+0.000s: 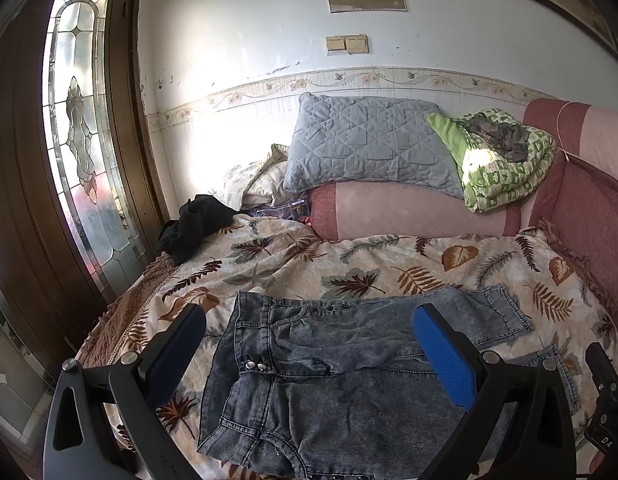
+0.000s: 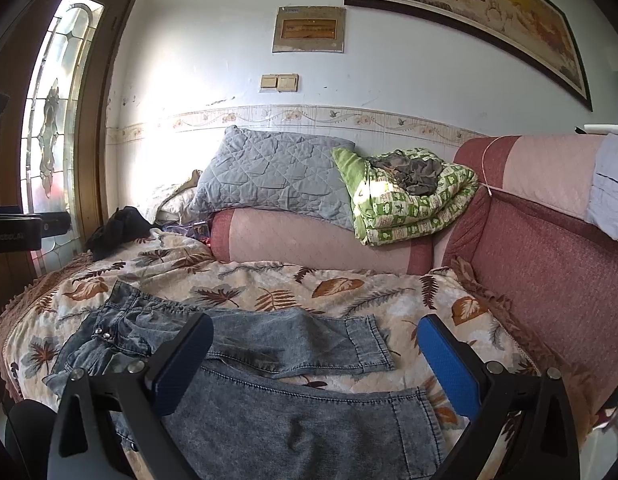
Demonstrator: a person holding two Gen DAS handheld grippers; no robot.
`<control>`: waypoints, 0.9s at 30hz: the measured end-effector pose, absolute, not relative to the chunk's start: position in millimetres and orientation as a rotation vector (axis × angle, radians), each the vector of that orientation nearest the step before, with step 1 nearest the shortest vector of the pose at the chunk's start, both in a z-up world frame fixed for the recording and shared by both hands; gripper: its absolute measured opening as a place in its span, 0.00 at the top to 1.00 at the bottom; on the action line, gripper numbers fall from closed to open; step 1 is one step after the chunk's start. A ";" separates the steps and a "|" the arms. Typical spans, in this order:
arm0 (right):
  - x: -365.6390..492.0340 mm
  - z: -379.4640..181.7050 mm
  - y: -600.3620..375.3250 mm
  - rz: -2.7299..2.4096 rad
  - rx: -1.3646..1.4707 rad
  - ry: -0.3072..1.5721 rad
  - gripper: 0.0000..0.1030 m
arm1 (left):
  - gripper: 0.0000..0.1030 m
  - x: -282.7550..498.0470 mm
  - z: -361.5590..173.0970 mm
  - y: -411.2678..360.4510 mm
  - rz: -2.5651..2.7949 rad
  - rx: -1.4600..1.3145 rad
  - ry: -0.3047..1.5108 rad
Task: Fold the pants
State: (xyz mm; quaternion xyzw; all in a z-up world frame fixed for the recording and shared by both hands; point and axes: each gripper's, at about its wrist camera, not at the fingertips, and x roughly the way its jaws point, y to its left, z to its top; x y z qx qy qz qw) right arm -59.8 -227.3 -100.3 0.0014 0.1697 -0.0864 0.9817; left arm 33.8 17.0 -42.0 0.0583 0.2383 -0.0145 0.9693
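Two sets of tongs, both spread wide, nothing between the pads. Left tongs (image 1: 309, 344) hover over the waist end of the pants (image 1: 349, 368); right tongs (image 2: 315, 356) hover over the leg end of the pants (image 2: 269, 380).

Pants: grey acid-washed denim, mottled, soft-looking, stitched seams, metal snap buttons (image 1: 255, 366) at the fly, turned-up cuffs. They lie flat, front up, on the bed cover (image 1: 389, 268), directly ahead of and beneath both tongs. Long axis runs sideways across both views: waistband toward the left tongs' left finger, cuffs out past its right finger. Legs splay slightly; the far leg (image 2: 293, 340) angles away, the near leg (image 2: 309, 428) sits under the right tongs. Fabric is creased around the crotch.

Bed cover: quilted, cream, with a brown and grey leaf print.

Beyond the tongs: grey quilted pillow (image 1: 365, 144), folded green patterned quilt (image 1: 505, 164), pink-and-red textured headboard padding (image 2: 549, 264), crumpled black garment (image 1: 193, 224) far left.
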 end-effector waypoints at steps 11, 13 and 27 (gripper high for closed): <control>-48.1 -107.6 -224.7 -0.173 -0.003 0.370 0.00 | 0.00 44.8 -51.0 17.7 -0.025 0.115 0.502; -45.8 -109.1 -225.0 -0.173 0.001 0.374 0.00 | 0.00 46.7 -53.1 17.9 -0.023 0.117 0.505; -31.2 -137.2 -243.5 -0.225 -0.022 0.461 0.00 | 0.00 76.7 -118.6 37.0 0.028 0.176 0.660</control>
